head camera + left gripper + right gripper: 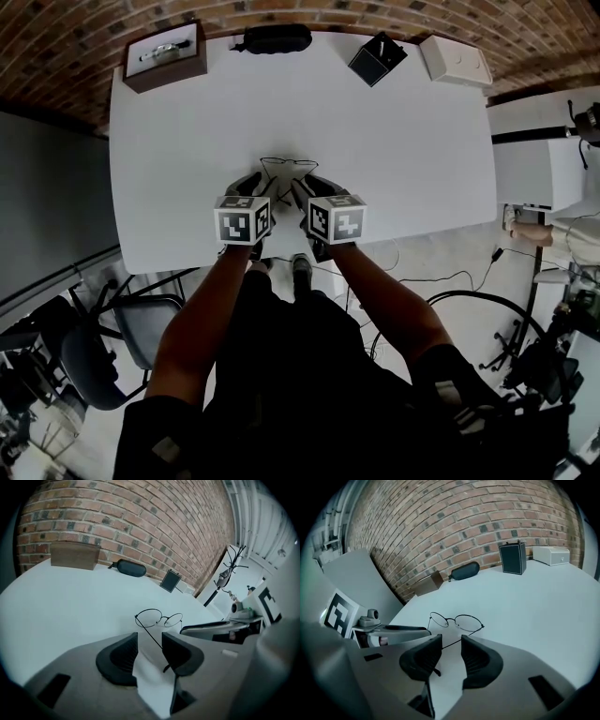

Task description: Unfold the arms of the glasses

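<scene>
Between the parted jaws of left gripper [150, 641] and right gripper [451, 644], one glasses [161, 617] arm each is bracketed, unclamped; frame is set just ahead on the bench [70, 602], arms judged unfolded, so no grip needed.

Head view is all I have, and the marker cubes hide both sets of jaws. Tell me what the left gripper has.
Observer: In its own view the left gripper is open, pads apart. One thin arm of the glasses runs between them, unclamped.
Operator: Now the right one.
Observer: The right gripper is open too. The other arm passes between its pads, with its tip beside one pad.
Operator: Describe the frame.
Observer: Round wire-rimmed lenses, with the front resting on the white table ahead of both grippers.
</scene>
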### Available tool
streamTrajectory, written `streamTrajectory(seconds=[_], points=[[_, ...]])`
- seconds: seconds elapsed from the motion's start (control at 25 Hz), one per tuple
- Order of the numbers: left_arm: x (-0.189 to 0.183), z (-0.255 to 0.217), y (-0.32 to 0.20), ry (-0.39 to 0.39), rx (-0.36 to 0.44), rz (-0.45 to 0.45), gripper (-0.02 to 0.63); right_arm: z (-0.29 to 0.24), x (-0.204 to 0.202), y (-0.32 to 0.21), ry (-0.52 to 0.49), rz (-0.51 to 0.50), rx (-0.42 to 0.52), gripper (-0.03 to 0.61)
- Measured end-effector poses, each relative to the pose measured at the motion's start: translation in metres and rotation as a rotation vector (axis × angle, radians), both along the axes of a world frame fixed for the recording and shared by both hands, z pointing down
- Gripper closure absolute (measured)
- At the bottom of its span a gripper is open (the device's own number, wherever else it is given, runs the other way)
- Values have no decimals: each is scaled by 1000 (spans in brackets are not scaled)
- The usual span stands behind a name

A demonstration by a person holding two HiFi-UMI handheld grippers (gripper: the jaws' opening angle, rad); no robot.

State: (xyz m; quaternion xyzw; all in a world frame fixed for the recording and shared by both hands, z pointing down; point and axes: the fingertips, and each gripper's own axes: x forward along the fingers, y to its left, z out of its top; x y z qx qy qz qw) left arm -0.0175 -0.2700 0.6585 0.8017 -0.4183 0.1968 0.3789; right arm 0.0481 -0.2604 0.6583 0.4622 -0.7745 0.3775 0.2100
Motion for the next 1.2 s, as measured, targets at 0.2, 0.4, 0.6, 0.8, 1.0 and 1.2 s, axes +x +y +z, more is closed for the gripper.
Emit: streamTrajectory(seconds=[0.2, 0.4, 0.6, 0.8, 1.0, 1.2], points=[[-10, 2, 2, -25, 1, 3, 449, -9, 12, 0, 65, -29, -10, 468], [-14, 9, 5, -6, 6, 2, 451, -15, 15, -2, 122, -112, 8, 468], [-18, -3, 8, -49, 3, 1, 453, -30, 14, -3, 122, -115, 43, 465], [-13, -8, 13, -47, 8, 6, 454, -26, 3, 11, 82, -12, -25, 426], [-11, -1, 20, -64, -17, 28, 456, -6, 4, 18, 134, -38, -89, 420], [-17, 3, 21, -70, -14, 19, 457, 6, 22, 20, 152, -61, -78, 420]])
